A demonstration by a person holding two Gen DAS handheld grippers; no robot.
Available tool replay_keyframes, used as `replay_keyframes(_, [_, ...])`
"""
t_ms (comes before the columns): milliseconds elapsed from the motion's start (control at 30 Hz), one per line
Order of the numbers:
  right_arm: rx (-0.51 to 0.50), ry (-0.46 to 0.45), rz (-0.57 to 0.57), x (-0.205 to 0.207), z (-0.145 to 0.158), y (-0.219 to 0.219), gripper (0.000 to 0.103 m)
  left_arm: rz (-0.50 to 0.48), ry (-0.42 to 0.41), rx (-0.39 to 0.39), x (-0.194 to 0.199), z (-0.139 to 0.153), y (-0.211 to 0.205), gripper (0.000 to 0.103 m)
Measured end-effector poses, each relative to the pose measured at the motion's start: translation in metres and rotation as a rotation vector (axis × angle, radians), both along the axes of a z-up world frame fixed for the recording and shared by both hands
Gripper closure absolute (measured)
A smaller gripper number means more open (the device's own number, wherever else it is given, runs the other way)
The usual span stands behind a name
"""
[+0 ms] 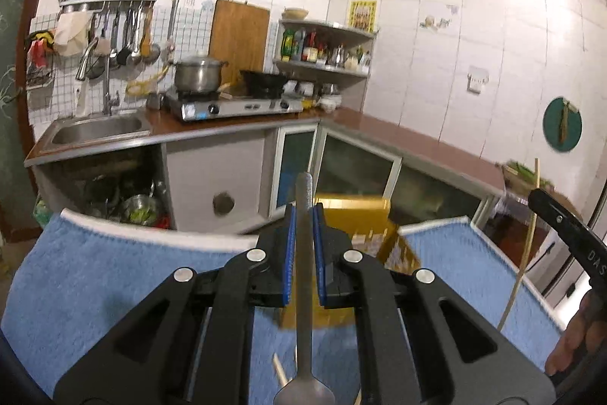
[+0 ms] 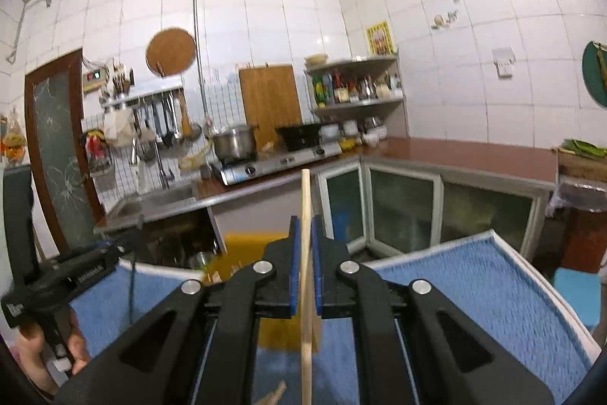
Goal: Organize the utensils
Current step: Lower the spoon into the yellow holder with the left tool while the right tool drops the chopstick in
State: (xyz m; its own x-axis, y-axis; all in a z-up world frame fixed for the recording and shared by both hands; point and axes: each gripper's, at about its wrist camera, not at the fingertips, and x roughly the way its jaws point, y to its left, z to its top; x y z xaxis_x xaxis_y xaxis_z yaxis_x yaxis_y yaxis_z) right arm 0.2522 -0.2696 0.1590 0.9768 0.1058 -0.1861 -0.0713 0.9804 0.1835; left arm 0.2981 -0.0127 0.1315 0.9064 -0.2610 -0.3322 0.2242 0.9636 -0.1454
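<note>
Left tool point(image 1: 303, 215) clenched a grey metal spoon point(image 1: 304, 291), right tool point(image 2: 305, 226) a pale wooden chopstick point(image 2: 305, 253), both utensils upright; the yellow box point(image 1: 360, 215) lay ahead-below on the blue towel point(image 1: 114, 272).

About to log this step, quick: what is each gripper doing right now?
Left gripper: shut on a metal spoon, gripped by its handle.
Right gripper: shut on a wooden chopstick.
</note>
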Motion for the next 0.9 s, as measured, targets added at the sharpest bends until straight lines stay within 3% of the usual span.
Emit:
replay_keyframes(167, [0.015, -0.1, 0.002, 0.028, 0.032, 0.006, 0.097, -0.011, -0.072, 0.001, 0.031, 0.021, -0.016, 0.095])
replay_keyframes(267, [0.029, -0.144, 0.006, 0.042, 0.04, 0.01, 0.097, -0.019, -0.1, -0.042, 0.052, 0.025, -0.02, 0.095])
replay_keyframes(433, [0.056, -0.216, 0.012, 0.054, 0.047, 0.015, 0.097, -0.01, -0.186, -0.03, 0.071, 0.027, -0.034, 0.095])
replay_keyframes(633, [0.056, -0.289, 0.013, 0.073, 0.036, 0.02, 0.097, -0.006, -0.197, -0.029, 0.093, 0.007, -0.04, 0.095])
replay_keyframes(900, [0.007, -0.303, 0.012, 0.095, 0.012, 0.03, 0.097, 0.0, -0.152, 0.0, 0.115, -0.032, -0.04, 0.095])
